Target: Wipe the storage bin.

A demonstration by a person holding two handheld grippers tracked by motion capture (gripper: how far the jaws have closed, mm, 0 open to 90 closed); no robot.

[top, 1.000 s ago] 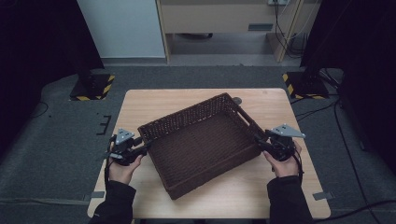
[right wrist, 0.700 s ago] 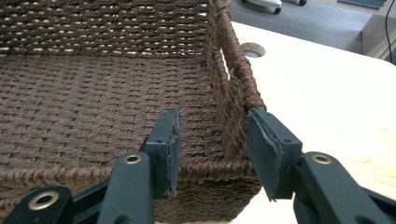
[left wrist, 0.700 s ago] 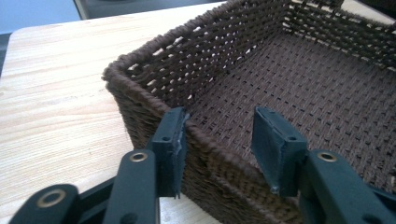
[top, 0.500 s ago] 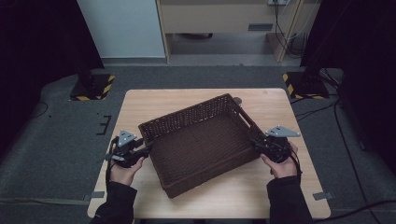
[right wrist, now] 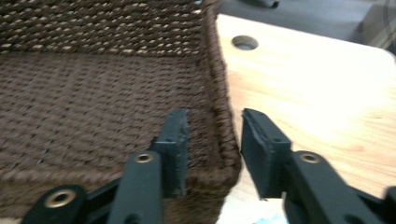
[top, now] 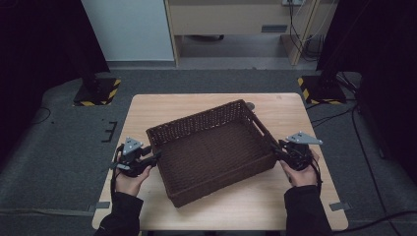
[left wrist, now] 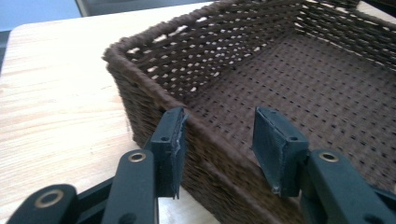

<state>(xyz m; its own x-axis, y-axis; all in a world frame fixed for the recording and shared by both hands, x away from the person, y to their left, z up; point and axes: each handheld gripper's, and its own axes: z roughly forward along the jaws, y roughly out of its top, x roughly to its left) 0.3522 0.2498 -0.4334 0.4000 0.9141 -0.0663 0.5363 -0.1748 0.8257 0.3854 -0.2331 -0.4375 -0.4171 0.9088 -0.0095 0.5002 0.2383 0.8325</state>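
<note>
- Basket [top: 211, 147], brown wicker, sits askew mid-table [top: 295, 105].
- Left gripper [top: 147, 160] straddles its left wall, jaws apart, just opening.
- Right gripper [top: 279, 151] straddles the right wall, jaws closing, not yet pressing.

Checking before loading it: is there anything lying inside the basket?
No, the high view shows the basket with only its bare woven floor inside.

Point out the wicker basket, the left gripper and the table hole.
wicker basket [top: 209, 150], high view, on its woven floor.
left gripper [left wrist: 219, 140], left gripper view, midway between its jaws.
table hole [right wrist: 244, 42], right gripper view, on its middle.
</note>
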